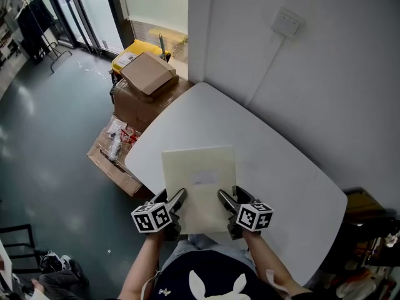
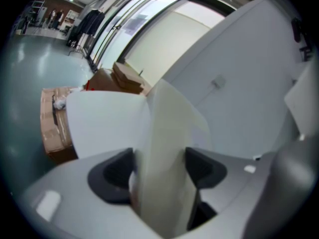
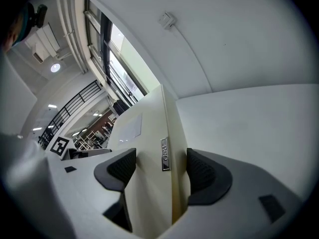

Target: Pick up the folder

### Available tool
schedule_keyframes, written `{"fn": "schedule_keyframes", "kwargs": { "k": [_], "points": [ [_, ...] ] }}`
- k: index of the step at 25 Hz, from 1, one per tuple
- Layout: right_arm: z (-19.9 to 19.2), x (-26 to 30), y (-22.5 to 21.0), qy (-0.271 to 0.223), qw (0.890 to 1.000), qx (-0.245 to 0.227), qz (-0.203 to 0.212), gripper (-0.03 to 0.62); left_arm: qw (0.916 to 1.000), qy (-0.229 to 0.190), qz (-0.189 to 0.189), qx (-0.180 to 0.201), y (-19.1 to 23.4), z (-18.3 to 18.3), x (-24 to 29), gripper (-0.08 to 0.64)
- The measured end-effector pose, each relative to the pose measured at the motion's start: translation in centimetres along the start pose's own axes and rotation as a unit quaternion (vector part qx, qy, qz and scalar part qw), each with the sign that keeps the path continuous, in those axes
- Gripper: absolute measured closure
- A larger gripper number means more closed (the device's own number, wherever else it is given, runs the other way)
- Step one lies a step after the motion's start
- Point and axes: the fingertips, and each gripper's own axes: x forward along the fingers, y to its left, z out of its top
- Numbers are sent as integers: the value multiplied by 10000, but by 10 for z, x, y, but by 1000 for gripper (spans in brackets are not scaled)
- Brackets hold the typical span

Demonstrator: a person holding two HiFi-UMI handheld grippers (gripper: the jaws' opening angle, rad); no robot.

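Cream folder (image 1: 199, 180) sits clamped at its near edge between the left tool (image 1: 177, 197) and right tool (image 1: 223, 198), seemingly so it lifts level off the white table (image 1: 287, 186).

folder (image 1: 200, 183): 1, pinched between the fingers of both grippers
grippers: 2, left gripper (image 1: 177, 197) and right gripper (image 1: 225, 198)
marker cubes (image 1: 152, 217): 2, behind the fingers
table (image 1: 281, 186): 1, under the fingers
cardboard boxes (image 1: 148, 74): 3, well beyond the fingertips
wall socket (image 1: 287, 22): 1
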Motion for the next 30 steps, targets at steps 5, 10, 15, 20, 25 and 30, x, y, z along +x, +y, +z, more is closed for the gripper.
{"fn": "schedule_keyframes", "kwargs": {
  "k": [5, 10, 15, 20, 25, 30],
  "points": [
    [2, -5, 6, -78, 10000, -34, 20, 301, 10000, -82, -14, 47, -4, 3, -7, 247],
    [7, -10, 11, -173, 9998, -108, 45, 301, 9998, -155, -42, 95, -10, 8, -12, 247],
    [11, -15, 16, -241, 9995, -169, 69, 301, 9996, -242, -47, 126, -15, 11, -18, 245],
    [16, -20, 22, -288, 9993, -202, 105, 301, 9993, -322, -78, 152, -21, 15, -24, 245],
    [26, -27, 30, -390, 9986, -331, 161, 301, 9988, -435, -113, 200, -29, 23, -33, 245],
    [35, -34, 41, -495, 9976, -451, 200, 301, 9980, -558, -159, 230, -37, 30, -42, 245]
  ]
}}
